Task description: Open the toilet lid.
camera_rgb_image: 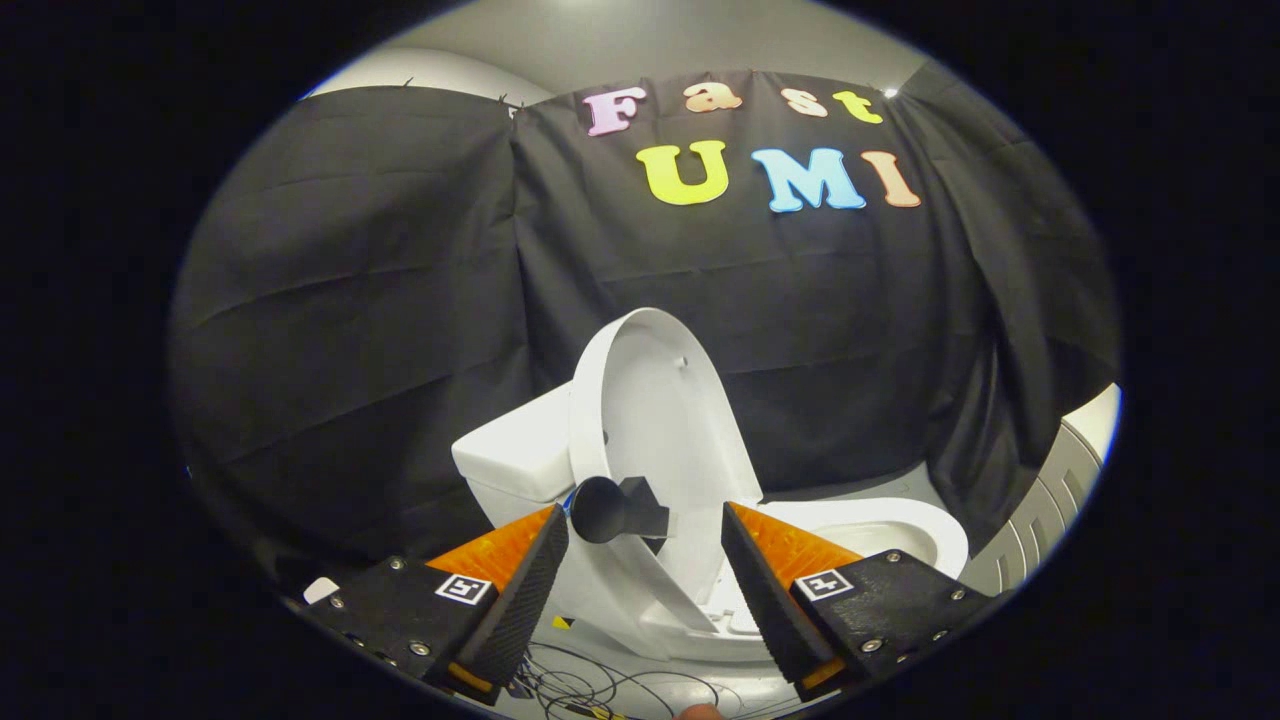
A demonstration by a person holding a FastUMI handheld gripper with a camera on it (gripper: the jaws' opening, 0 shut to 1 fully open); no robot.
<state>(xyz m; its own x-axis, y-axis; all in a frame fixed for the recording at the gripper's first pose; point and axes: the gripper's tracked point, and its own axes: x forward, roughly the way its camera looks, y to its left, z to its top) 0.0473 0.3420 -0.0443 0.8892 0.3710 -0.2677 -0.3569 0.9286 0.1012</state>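
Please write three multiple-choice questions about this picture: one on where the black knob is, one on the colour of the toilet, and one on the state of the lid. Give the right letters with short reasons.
1. Where is the black knob?
A. On the floor among the cables
B. On the edge of the lid, just ahead of the tool's fingers
C. On top of the tank

2. What colour is the toilet?
A. White
B. Grey
C. Blue

3. How does the lid stand?
A. Flat on the bowl
B. Off the toilet, lying on the floor
C. Raised, standing up

Answers:
1 B: the knob sticks out from the lid's rim between the fingertips of the open tool.
2 A: bowl, lid and tank are all white.
3 C: the lid's underside faces us and the bowl lies open.
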